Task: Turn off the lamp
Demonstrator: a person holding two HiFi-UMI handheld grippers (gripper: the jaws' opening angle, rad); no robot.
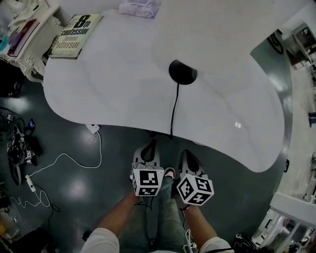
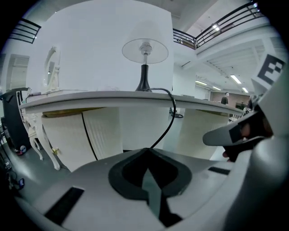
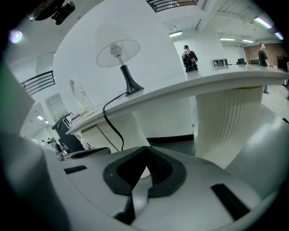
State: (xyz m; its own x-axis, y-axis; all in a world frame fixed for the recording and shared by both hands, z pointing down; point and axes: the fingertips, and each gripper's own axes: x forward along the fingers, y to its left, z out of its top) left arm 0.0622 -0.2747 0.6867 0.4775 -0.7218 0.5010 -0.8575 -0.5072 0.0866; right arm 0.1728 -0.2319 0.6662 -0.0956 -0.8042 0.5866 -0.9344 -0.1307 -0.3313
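Note:
The lamp point(image 2: 145, 54) stands on the white table point(image 1: 113, 94), with a pale shade on a black stem and base point(image 1: 182, 72). Its black cord point(image 1: 174, 111) runs from the base over the table's near edge and hangs down. Both grippers hang below that edge, in front of the table and apart from the lamp. My left gripper point(image 1: 149, 146) is shut with nothing between its jaws; the cord point(image 2: 165, 126) hangs just beyond its tips. My right gripper point(image 1: 189, 154) is also shut and empty, and its view has the lamp point(image 3: 121, 58) up and to the left.
A paperback book point(image 1: 75, 35) lies at the table's far left corner, with a tissue box point(image 1: 139, 7) at the far edge. A white cable and plug point(image 1: 93, 129) trail over the dark floor on the left. A person point(image 3: 189, 58) stands far off behind the table.

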